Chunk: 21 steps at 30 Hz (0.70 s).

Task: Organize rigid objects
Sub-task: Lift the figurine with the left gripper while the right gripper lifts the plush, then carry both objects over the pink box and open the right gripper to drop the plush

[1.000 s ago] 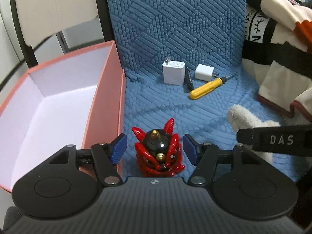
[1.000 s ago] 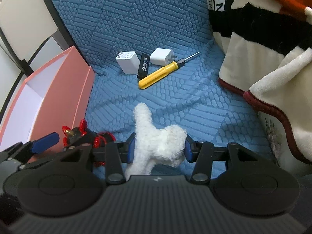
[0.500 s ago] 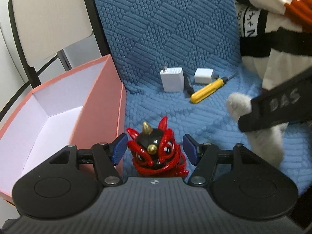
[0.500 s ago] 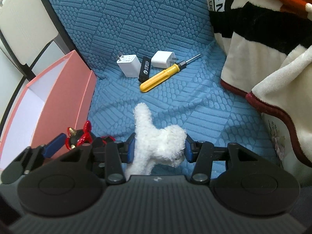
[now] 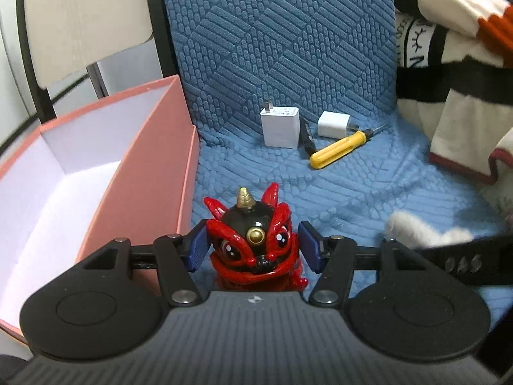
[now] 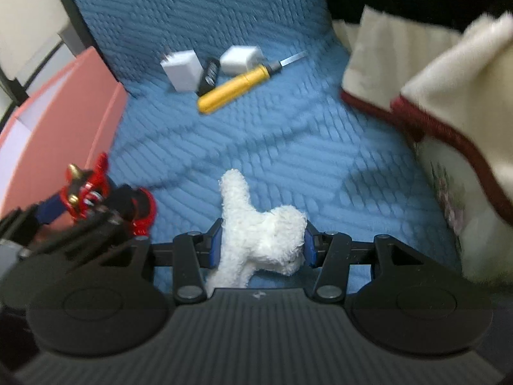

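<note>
While both grippers sit low over the seat, the scene runs from largest to smallest:

Blue quilted cushion (image 5: 320,48): covers the seat and back and carries everything but the chair.
Striped blanket (image 5: 449,73): heaped along the cushion's right edge.
Folding chair (image 5: 83,16): beyond the cushion's left edge, pale backrest in a black frame.
Pink box (image 5: 150,166): open, white inside, standing at the cushion's left edge.
Left gripper (image 5: 253,245): jaws closing, with the red lion figurine (image 5: 256,243) between them; the left pad is at the figurine's side and a narrow gap shows at the right pad. The figurine stands upright at the front left of the cushion, just beside the box wall.
Right gripper (image 6: 261,245): clamped on the white plush toy (image 6: 256,234), both pads pressed into its fur, near the cushion's front edge.
Yellow screwdriver (image 5: 336,152): lying slantwise toward the rear of the seat.
Large white charger (image 5: 279,126): upright, left of the screwdriver, with a small black item (image 5: 306,136) leaning beside it.
Small white charger (image 5: 333,125): behind the screwdriver's handle.
</note>
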Each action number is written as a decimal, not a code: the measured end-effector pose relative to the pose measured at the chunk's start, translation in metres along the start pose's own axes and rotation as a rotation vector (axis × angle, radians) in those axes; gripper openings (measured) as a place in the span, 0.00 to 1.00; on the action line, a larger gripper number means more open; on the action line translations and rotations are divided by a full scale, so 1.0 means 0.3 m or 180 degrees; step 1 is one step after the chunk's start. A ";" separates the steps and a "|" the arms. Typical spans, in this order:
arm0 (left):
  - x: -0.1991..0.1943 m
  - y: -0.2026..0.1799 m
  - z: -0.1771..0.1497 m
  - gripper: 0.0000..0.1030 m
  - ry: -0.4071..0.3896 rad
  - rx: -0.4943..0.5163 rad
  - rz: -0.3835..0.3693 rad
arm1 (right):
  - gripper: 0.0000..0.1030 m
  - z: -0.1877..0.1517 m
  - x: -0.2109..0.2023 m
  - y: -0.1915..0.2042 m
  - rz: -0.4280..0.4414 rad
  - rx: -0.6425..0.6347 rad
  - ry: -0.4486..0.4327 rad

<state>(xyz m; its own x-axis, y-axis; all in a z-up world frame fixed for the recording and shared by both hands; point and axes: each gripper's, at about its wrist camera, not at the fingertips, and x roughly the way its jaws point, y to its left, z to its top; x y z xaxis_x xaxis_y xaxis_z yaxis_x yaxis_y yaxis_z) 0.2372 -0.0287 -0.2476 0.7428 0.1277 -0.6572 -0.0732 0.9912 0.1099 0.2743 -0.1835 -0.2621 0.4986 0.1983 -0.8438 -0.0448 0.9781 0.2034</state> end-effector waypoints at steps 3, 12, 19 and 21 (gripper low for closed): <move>-0.012 0.021 0.013 0.62 0.0056 -0.0172 -0.0127 | 0.50 0.004 -0.016 0.022 -0.0033 -0.0136 -0.0081; -0.122 0.143 0.097 0.62 0.0061 -0.0802 -0.0713 | 0.50 0.020 -0.085 0.062 -0.0058 -0.0255 -0.0101; -0.226 0.267 0.194 0.62 -0.0070 -0.0959 -0.0711 | 0.50 0.095 -0.191 0.142 0.0125 -0.0367 -0.0261; -0.250 0.310 0.224 0.62 -0.0115 -0.0974 -0.0648 | 0.50 0.124 -0.226 0.182 0.0192 -0.0414 -0.0339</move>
<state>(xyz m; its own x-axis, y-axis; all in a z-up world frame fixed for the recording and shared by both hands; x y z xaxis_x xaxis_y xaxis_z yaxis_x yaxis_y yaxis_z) 0.2193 0.0518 -0.1379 0.7853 -0.0689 -0.6153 -0.1131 0.9611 -0.2521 0.2703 -0.1460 -0.1753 0.5803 0.2559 -0.7731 -0.1856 0.9659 0.1804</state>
